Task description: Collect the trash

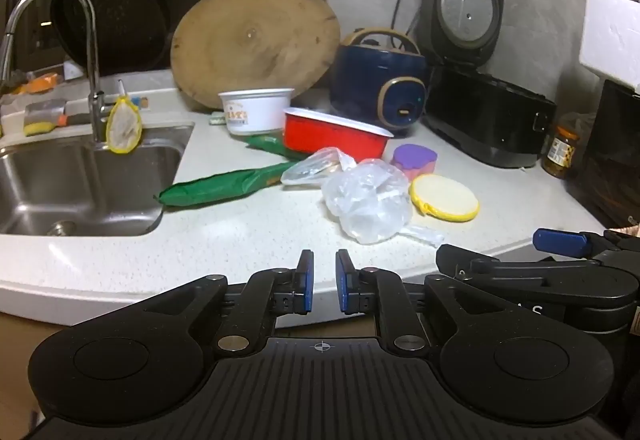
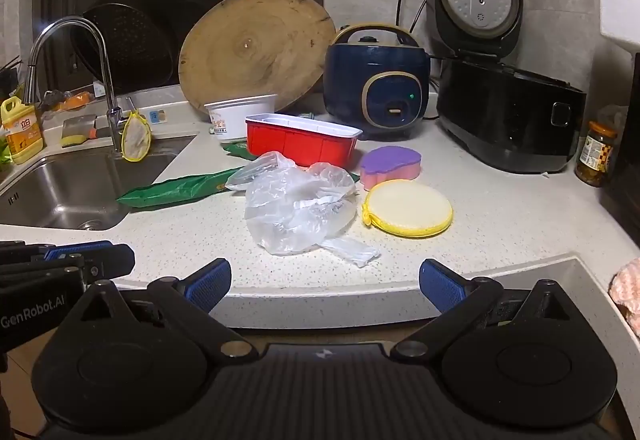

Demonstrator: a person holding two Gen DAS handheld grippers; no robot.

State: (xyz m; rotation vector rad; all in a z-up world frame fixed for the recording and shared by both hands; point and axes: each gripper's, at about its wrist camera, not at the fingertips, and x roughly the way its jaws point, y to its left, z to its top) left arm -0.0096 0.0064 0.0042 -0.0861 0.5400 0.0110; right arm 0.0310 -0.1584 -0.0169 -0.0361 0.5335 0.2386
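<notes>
My left gripper (image 1: 324, 280) is nearly closed on nothing and my right gripper (image 2: 325, 286) gapes open, both short of the near counter edge (image 2: 320, 290). The crumpled plastic bag (image 2: 298, 209) lies mid-counter, seemingly overlapping the green wrapper (image 2: 176, 191), so a deep grab could drag both.

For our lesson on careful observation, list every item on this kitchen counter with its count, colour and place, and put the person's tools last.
Crumpled clear plastic bag: one, translucent, counter front centre.
Green snack wrapper: one, left of the bag, near the sink.
Red rectangular plastic tray: one, behind the bag.
White paper bowl: one, behind the tray.
Round yellow sponge pad: one, right of the bag.
Purple and pink sponge: one, behind the yellow pad.
Round wooden cutting board: one, leaning at the back.
Navy rice cooker: one, lid shut.
Black rice cooker: one, lid up.
Steel sink: one, left.
Glass jar: one, far right.
Left gripper: nearly shut, empty.
Right gripper: open, empty.
</notes>
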